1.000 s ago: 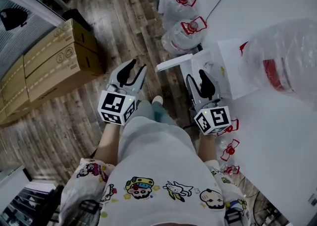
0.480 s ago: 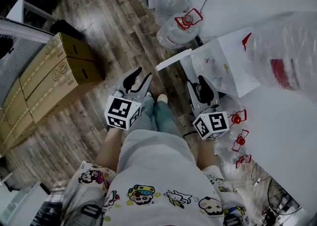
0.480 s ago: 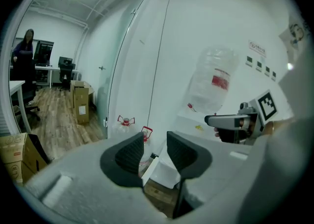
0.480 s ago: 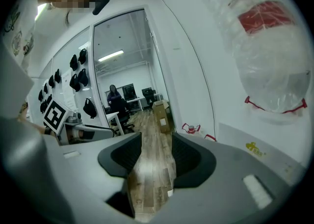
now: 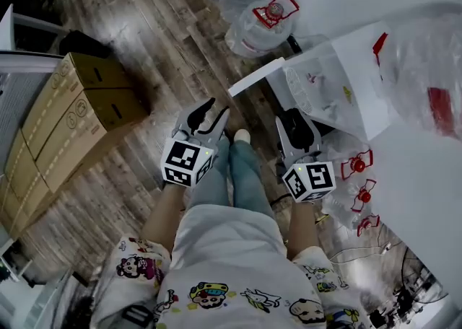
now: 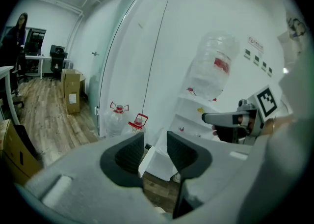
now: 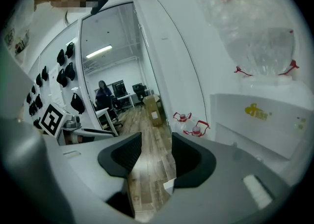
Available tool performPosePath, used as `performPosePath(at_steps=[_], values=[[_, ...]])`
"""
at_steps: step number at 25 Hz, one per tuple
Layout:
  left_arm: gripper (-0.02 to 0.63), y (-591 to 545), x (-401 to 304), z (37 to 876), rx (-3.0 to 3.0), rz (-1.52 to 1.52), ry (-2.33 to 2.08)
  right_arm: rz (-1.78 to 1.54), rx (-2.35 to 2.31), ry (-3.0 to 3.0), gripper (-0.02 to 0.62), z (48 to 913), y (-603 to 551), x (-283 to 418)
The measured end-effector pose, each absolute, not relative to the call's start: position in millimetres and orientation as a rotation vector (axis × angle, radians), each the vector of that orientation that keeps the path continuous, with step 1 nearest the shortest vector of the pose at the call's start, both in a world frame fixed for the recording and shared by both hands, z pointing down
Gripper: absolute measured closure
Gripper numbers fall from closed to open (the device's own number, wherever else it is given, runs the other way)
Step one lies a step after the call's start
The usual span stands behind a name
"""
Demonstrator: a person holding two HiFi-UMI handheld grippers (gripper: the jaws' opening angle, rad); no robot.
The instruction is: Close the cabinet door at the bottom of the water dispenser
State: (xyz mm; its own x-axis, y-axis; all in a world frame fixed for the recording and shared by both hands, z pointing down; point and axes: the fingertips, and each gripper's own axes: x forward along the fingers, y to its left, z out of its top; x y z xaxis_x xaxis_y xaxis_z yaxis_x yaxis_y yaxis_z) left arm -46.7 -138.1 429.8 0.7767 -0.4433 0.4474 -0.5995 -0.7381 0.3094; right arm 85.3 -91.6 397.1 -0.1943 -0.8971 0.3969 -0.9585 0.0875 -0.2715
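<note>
The white water dispenser (image 5: 339, 93) stands at the right, with a plastic-wrapped bottle (image 5: 426, 68) on top. Its bottom cabinet door (image 5: 254, 77) hangs open, swung out over the wood floor. My left gripper (image 5: 209, 115) is open and empty, left of the door and short of it. My right gripper (image 5: 296, 124) is also open and empty, in front of the dispenser's base. In the left gripper view the door (image 6: 146, 159) shows through the gap of the left gripper (image 6: 154, 145). The right gripper (image 7: 156, 152) frames bare floor, with the dispenser (image 7: 260, 120) to its right.
Two full water bottles (image 5: 266, 21) stand by the wall beyond the door. Cardboard boxes (image 5: 72, 115) lie on the floor at the left. Several empty bottles with red handles (image 5: 357, 176) crowd the right of the dispenser. My own legs and a shoe (image 5: 240, 136) are between the grippers.
Both grippers have sunk toward the floor and tipped downward. The dispenser and its open door have come nearer in the head view. Both pairs of jaws look unchanged.
</note>
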Motion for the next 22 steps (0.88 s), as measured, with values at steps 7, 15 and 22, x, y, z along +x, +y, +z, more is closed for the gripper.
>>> performPosePath(at_steps=[7,15,22], values=[[0.466,-136,-33,508,2.496,0.557,-0.731,0.781,1.933,-2.169,0.408,453,-89,93],[0.447,-131,-25,587,2.448,0.587,-0.698,0.866,1.915,-2.145,0.408,521,-80,92],[0.433,-126,-11,654,2.418,0.634,-0.684,0.896,1.900,-2.135,0.410,574,-74,99]])
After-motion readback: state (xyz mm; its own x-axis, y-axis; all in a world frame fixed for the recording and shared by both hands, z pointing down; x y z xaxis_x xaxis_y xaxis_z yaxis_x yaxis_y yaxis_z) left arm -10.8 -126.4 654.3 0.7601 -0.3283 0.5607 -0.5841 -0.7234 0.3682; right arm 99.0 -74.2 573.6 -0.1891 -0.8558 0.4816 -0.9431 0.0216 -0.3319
